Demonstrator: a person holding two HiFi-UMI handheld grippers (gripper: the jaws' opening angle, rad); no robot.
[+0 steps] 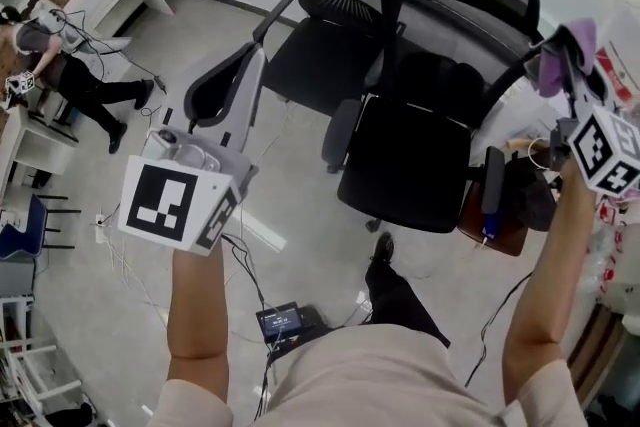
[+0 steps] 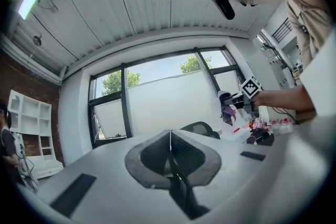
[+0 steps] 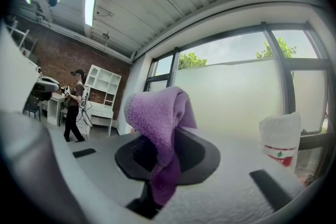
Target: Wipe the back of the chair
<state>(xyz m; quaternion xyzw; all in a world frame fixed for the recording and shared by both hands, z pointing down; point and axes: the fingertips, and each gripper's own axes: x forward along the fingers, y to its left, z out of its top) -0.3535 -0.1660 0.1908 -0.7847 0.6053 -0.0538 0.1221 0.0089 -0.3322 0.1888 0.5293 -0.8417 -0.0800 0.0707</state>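
The person stands over two black office chairs. The nearer chair (image 1: pixel 415 150) faces them, its mesh back (image 1: pixel 450 25) and headrest rising away toward the window. The second chair (image 1: pixel 335 35) sits just behind and to its left.

The right gripper (image 1: pixel 562 55) is raised near the right edge of the nearer chair's back. Its jaws pinch a purple cloth (image 3: pixel 157 118), which bunches in a fuzzy fold above the tips and trails down between them. The right gripper view shows only window and ceiling behind the cloth.

The left gripper (image 1: pixel 225 85) is held up over the floor, left of both chairs. Its jaws are pressed together with nothing between them (image 2: pixel 170 136).

Each gripper's cube carries black-and-white square markers with no letters. By the window stands a white roll (image 3: pixel 281 136) with a red band and a small green tree mark; its print is too small to read. A second person (image 1: pixel 70 65) stands far left, near a white shelf unit (image 3: pixel 102 89).
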